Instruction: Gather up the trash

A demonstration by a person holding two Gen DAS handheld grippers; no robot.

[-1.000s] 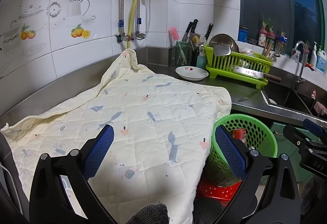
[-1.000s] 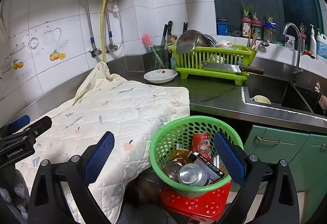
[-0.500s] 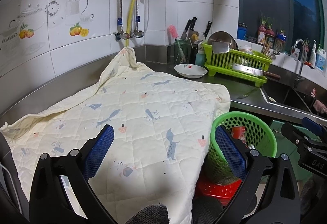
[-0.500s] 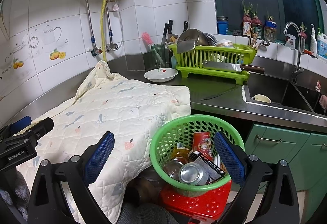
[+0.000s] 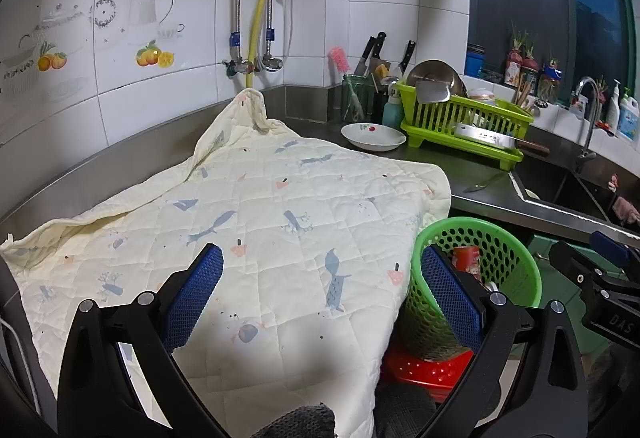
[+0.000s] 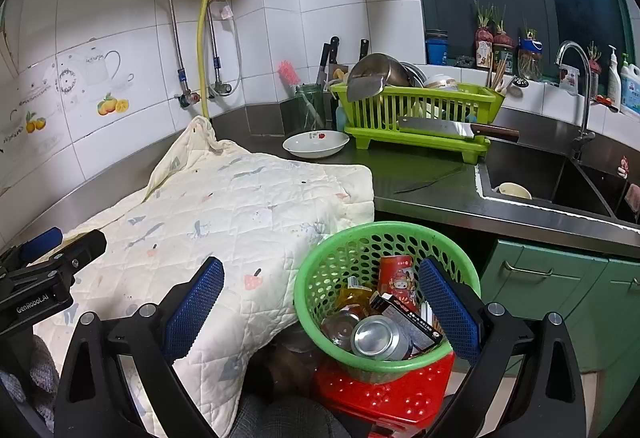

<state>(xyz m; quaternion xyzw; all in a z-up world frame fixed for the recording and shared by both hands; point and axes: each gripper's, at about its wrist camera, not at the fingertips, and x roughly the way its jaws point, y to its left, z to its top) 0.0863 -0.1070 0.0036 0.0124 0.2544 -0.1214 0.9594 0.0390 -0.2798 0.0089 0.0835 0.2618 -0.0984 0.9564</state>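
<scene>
A green perforated basket (image 6: pixel 320 270) stands on a red stool (image 6: pixel 384 390) beside the counter. It holds a silver can (image 6: pixel 380 336), a red cup (image 6: pixel 396 272), a dark box (image 6: pixel 404 314) and a glass jar (image 6: pixel 340 326). My right gripper (image 6: pixel 320 306) hovers open over the basket's near rim, with nothing between its blue pads. My left gripper (image 5: pixel 322 292) is open above the quilted cloth (image 5: pixel 260 222), and the basket (image 5: pixel 512 270) lies at its right finger. No loose trash shows on the cloth.
The cream quilted cloth (image 6: pixel 224 210) covers the steel counter (image 6: pixel 432 190). Behind it are a white bowl (image 6: pixel 316 144), a green dish rack (image 6: pixel 416 114) with a cleaver (image 6: pixel 456 128), knives in a holder and a sink (image 6: pixel 536 182). Green cabinets (image 6: pixel 560 286) stand at the right.
Both views have drifted slightly; the left gripper has shifted a little so the basket sits a touch farther right. Both grippers stay open and empty.
</scene>
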